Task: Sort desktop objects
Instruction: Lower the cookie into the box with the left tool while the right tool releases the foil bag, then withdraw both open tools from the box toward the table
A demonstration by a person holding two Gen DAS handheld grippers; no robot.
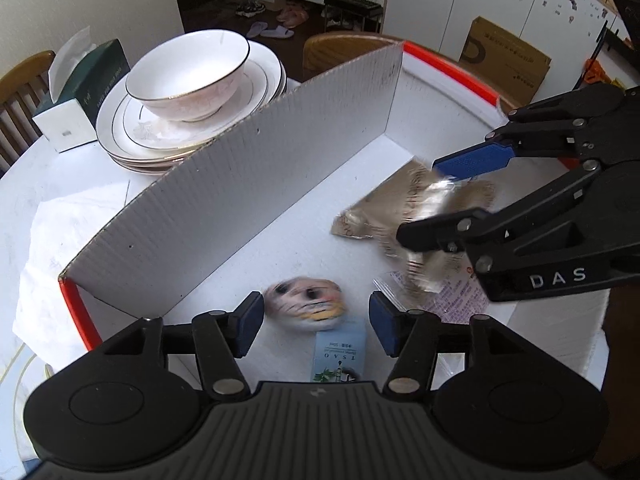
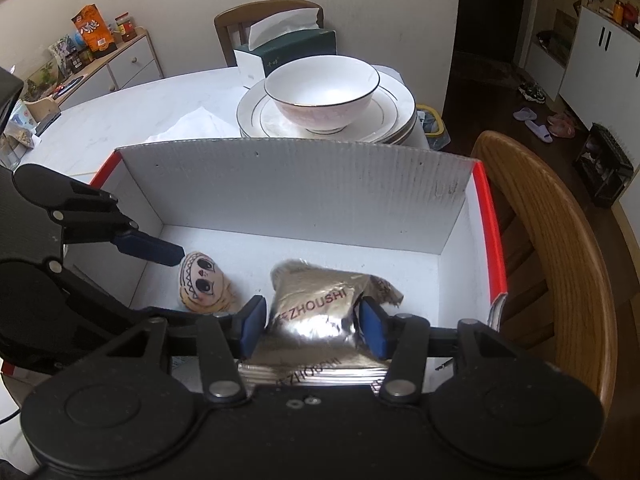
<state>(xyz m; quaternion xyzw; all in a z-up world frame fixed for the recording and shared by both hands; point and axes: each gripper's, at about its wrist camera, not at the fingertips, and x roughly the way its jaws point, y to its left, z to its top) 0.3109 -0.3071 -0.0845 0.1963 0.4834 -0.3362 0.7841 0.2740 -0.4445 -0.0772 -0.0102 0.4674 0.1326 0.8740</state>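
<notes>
A white cardboard box [image 1: 248,184] with red edges stands open on the table; it also shows in the right wrist view [image 2: 304,200]. Inside lie a round cartoon-face toy [image 1: 304,304], also in the right wrist view [image 2: 204,282], a small TSAO carton [image 1: 340,352] and a silver foil packet [image 1: 400,208]. My left gripper [image 1: 316,320] is open and empty just above the toy. My right gripper [image 2: 312,324] is open with its pads on either side of the foil packet [image 2: 316,308], which rests in the box. In the left wrist view the right gripper [image 1: 436,200] straddles the packet.
A white bowl [image 1: 188,72] sits on stacked plates [image 1: 120,128] behind the box, beside a green tissue box [image 1: 84,92]. Crumpled white paper [image 1: 68,232] lies left of the box. A wooden chair [image 2: 560,248] stands at the table's right edge. A printed plastic bag [image 1: 456,296] lies under the packet.
</notes>
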